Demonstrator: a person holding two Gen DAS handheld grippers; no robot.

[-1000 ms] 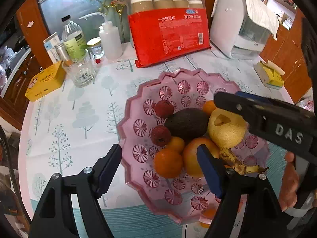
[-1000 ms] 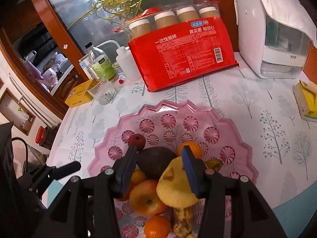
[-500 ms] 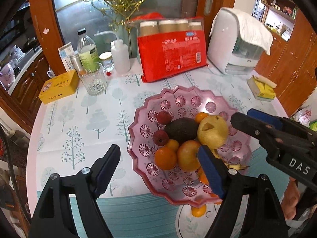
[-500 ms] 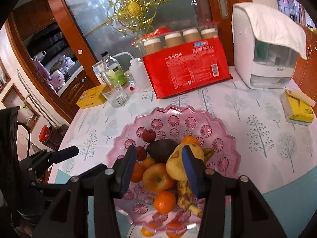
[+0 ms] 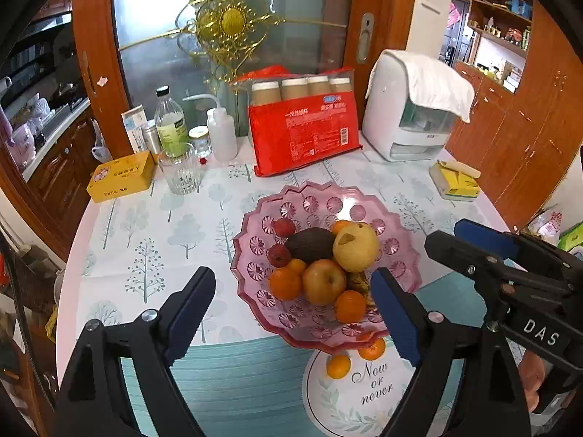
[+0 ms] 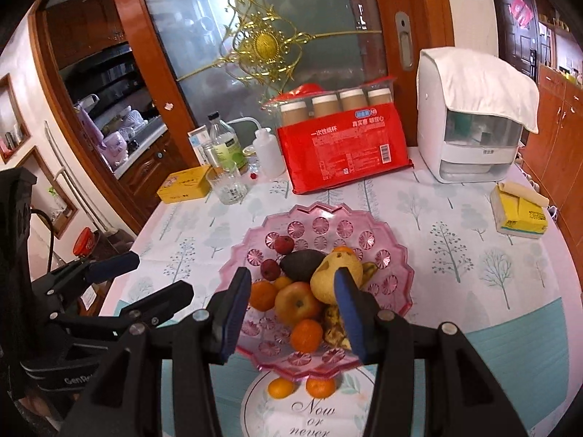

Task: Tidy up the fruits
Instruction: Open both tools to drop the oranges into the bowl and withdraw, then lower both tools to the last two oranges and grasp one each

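Observation:
A pink glass fruit bowl (image 5: 251, 218) stands mid-table holding a yellow pear (image 5: 355, 251), a dark avocado (image 5: 309, 244), an apple (image 5: 323, 281), oranges (image 5: 285, 283), red lychees (image 5: 283, 227) and a browned banana (image 6: 333, 324). In front of it a white plate (image 5: 364, 393) carries two small oranges (image 5: 338, 366). My left gripper (image 5: 291, 280) hovers above the bowl's near side, its jaws opening, nothing between them. My right gripper (image 6: 291, 276) hangs open over the bowl (image 6: 397, 266), also with nothing held, and shows at the right of the left wrist view (image 5: 448, 235).
Behind the bowl lean a red pack of paper cups (image 5: 304, 134) and a white appliance with a cloth on it (image 5: 411, 116). A yellow tissue pack (image 5: 453, 182) lies right. A yellow box (image 5: 122, 176), a glass (image 5: 180, 173) and bottles (image 5: 169, 123) stand at the left.
Both grippers have risen and drawn back from the bowl, which now looks smaller. The white plate with two oranges has come into view. The left jaws stand wider.

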